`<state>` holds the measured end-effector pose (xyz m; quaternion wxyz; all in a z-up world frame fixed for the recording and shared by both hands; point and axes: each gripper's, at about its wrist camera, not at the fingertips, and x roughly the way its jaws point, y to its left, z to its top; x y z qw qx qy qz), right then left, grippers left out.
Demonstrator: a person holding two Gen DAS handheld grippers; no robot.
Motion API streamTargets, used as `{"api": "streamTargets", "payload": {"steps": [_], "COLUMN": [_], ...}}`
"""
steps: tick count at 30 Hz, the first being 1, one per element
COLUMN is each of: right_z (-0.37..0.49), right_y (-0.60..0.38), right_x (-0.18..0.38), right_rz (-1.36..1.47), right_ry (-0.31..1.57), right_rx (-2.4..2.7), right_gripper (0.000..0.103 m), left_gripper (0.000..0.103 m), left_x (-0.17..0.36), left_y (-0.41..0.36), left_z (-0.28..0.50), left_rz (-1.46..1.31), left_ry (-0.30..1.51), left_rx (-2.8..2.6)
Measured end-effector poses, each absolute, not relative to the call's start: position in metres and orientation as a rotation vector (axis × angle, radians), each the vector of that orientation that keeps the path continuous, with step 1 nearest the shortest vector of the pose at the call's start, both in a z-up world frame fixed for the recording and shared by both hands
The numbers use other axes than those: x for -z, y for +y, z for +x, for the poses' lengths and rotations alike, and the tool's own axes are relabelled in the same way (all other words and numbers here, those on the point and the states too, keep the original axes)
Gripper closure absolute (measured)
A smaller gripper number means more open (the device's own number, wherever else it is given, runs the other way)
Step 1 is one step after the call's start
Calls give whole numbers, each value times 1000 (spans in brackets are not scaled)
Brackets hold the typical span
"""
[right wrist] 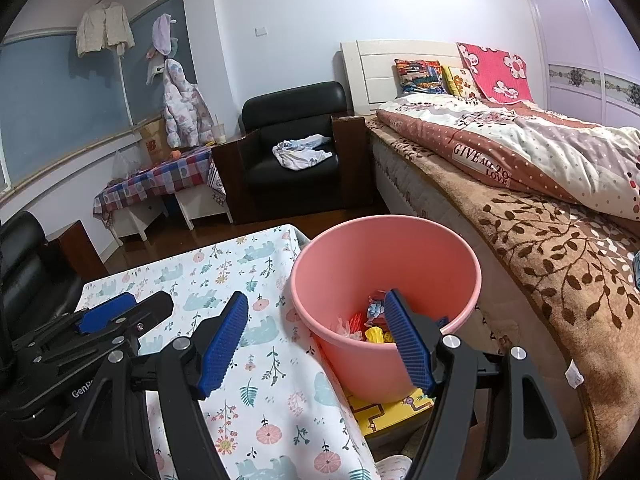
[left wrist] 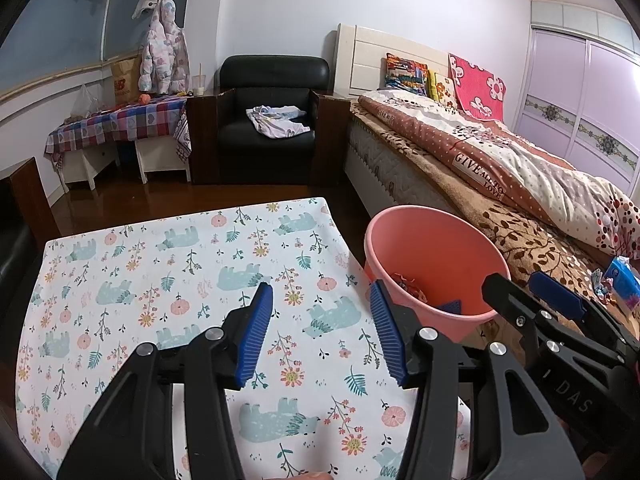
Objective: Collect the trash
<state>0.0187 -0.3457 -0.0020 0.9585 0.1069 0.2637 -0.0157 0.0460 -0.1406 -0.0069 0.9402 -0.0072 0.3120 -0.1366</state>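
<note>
Pink plastic bin [right wrist: 384,280], with wrappers [right wrist: 376,320] inside, is seen just right of both spread, empty grippers; the right gripper [right wrist: 320,340] is nearer than the left gripper [left wrist: 320,332].

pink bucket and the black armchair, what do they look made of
Pink bucket: looks like moulded plastic, smooth semi-matte wall with a rolled rim and an even colour. Black armchair: leather or faux leather, judging by the soft sheen and padded creases; which of the two cannot be told.
</note>
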Motion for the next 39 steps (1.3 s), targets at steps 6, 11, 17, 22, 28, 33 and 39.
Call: {"api": "streamTargets", "payload": {"steps": [6,11,17,22,28,33,39], "right_z": [21,22,23,23,23,24,24], "right_y": [-348,-350,-351,-351,-351,-351,-352], "right_x": [4,6,8,9,11,14,20], "right_rz": [224,224,225,226,226,224,221], "right_ry": [544,547,551,553,554,557,559], "right_rx": [30,29,29,28,28,27,25], "right_gripper": [33,33,33,33,33,33,33], "left_gripper": [52,52,52,52,52,52,52], "left_x": [10,14,15,16,19,21,24], "left_y": [-142,-143,-144,-145,-145,-145,-145], "left_z": [47,48,49,49,48,50,51], "left_rz": [-12,-8,-6,-6,-4,-3,-3], "left_ry": [643,650,655,657,661,666,676], "left_rx": [281,283,285,285,286,283,282]}}
